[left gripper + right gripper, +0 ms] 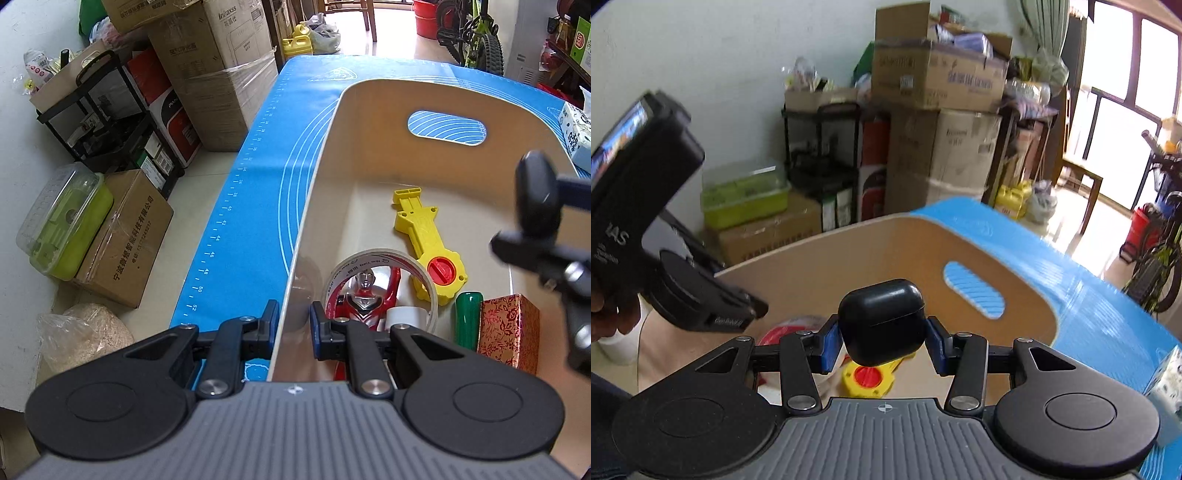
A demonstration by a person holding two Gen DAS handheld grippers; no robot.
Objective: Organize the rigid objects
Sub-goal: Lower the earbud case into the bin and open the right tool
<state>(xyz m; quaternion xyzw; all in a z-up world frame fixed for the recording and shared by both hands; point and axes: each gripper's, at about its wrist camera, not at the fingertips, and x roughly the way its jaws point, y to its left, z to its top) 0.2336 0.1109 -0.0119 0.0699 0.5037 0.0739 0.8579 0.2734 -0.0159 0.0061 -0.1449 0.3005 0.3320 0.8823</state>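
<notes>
Left tongs (293, 325): set astride the left wall of the cream bin (369, 155), one blue pad outside, one inside; narrow gap, whether the wall is actually pinched cannot be told.
Right tongs (882, 341): clamped on a black earbud case (881, 321), held above the bin's interior; seen blurred at the right edge of the left wrist view.
Earbud case: gripped on both sides by the blue pads (829, 345), lid seam visible, tilted slightly.
Bin: cream, oval handle slot (447, 127) cut in the far wall; stood on a blue mat (236, 206) covering the desk.
Bin contents: yellow toy launcher (424, 236) with a red dial lying along the floor; clear tape roll (380, 284) leaning over a red-and-silver action figure (365, 295); green cylinder (468, 317) just beside a red floral box (508, 332) at the near right.
Beside bin: white-and-blue carton (576, 136) noted on the mat to the right.
Surroundings: stacked cardboard boxes (218, 74), a black shelf rack (99, 122) and a green lidded container (66, 221) noted on the floor left of the desk; bicycle (476, 40) seen far right.
</notes>
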